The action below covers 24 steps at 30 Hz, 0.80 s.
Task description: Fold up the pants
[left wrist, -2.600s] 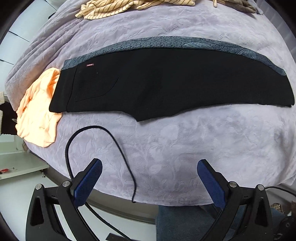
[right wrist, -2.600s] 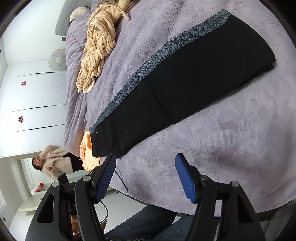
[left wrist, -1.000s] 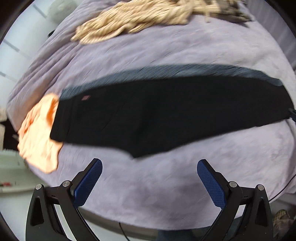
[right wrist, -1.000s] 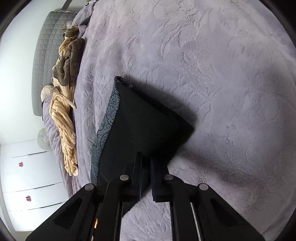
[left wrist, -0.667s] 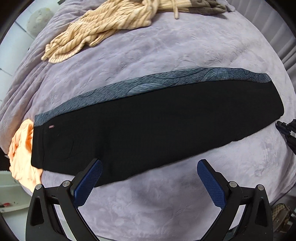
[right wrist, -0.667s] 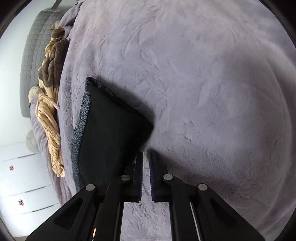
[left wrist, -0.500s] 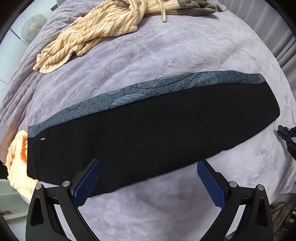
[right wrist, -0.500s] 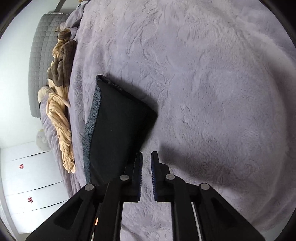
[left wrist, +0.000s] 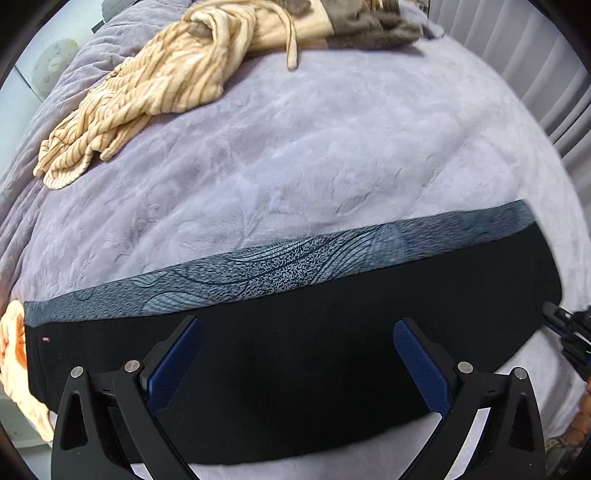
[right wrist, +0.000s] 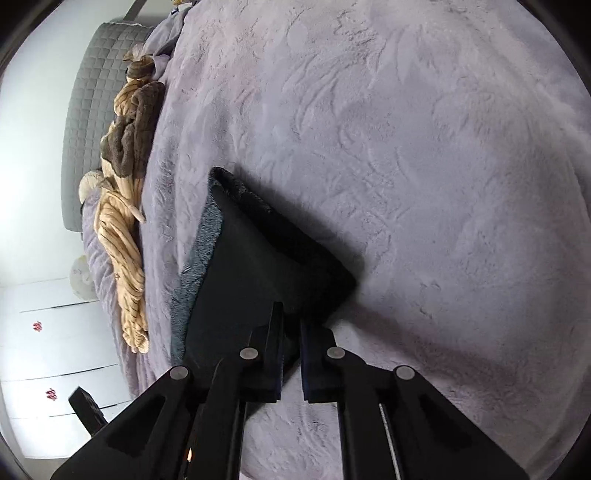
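Note:
Black pants (left wrist: 314, 328) with a grey patterned side stripe (left wrist: 280, 273) lie folded lengthwise across the lilac bedspread. My left gripper (left wrist: 295, 365) is open and hovers over the middle of the pants, holding nothing. My right gripper (right wrist: 291, 325) is shut on the near corner of the pants' cuff end (right wrist: 273, 266), which is lifted slightly off the bed. The right gripper also shows at the right edge of the left wrist view (left wrist: 565, 325), at the cuff end.
A striped beige garment (left wrist: 155, 92) and a brown one (left wrist: 369, 22) lie at the far side of the bed. An orange garment (left wrist: 14, 354) lies by the waistband at left. A grey quilted headboard (right wrist: 88, 122) and white cupboards (right wrist: 55, 332) stand beyond.
My left gripper has moved forward over the pants, which now fill the lower view. My right gripper closed on the cuff corner and stays shut on it.

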Available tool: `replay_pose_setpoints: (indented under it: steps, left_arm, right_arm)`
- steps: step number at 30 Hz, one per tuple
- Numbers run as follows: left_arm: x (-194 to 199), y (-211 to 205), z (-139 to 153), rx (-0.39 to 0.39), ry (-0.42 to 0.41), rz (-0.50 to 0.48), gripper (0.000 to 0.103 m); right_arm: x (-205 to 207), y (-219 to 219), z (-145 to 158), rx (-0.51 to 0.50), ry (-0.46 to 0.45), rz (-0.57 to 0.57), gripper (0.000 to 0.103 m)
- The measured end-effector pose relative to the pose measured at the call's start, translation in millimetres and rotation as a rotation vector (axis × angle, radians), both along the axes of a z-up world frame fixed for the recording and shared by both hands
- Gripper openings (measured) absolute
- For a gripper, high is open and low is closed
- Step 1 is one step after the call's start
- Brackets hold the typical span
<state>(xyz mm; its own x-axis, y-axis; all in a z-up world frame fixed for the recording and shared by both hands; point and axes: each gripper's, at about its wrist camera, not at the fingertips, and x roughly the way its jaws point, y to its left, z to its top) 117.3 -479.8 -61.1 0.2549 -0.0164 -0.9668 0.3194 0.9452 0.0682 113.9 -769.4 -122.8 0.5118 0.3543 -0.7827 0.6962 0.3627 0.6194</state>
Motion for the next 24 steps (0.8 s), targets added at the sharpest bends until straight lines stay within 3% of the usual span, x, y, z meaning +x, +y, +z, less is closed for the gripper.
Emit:
replay_pose_setpoints:
  steps: [3, 6, 11, 14, 16, 18, 24]
  left_arm:
    - [2, 2, -40, 0.054, 0.112, 0.043, 0.103]
    - [-5, 11, -37, 0.015, 0.138, 0.080, 0.103]
    - [6, 8, -13, 0.013, 0.042, 0.059, 0.103]
    - [29, 5, -24, 0.039, 0.027, 0.084, 0.103]
    - [46, 4, -41, 0.048, 0.054, 0.110, 0.103]
    - [56, 4, -47, 0.045, 0.061, 0.126, 0.103]
    - [46, 17, -5, 0.060, -0.025, 0.080, 0.103]
  right_arm:
    - [-6, 0, -14, 0.021, 0.028, -0.002, 0.007]
    - [-9, -3, -11, 0.045, -0.001, 0.020, 0.008]
    - [-20, 0, -9, 0.091, -0.004, 0.055, 0.009]
    - [-25, 6, -7, 0.120, -0.027, 0.073, 0.012]
    - [-26, 11, -8, 0.122, -0.025, 0.093, 0.029]
    - [-26, 16, -6, 0.124, -0.027, 0.107, 0.033]
    - [-26, 20, -1, 0.124, -0.042, 0.115, 0.040]
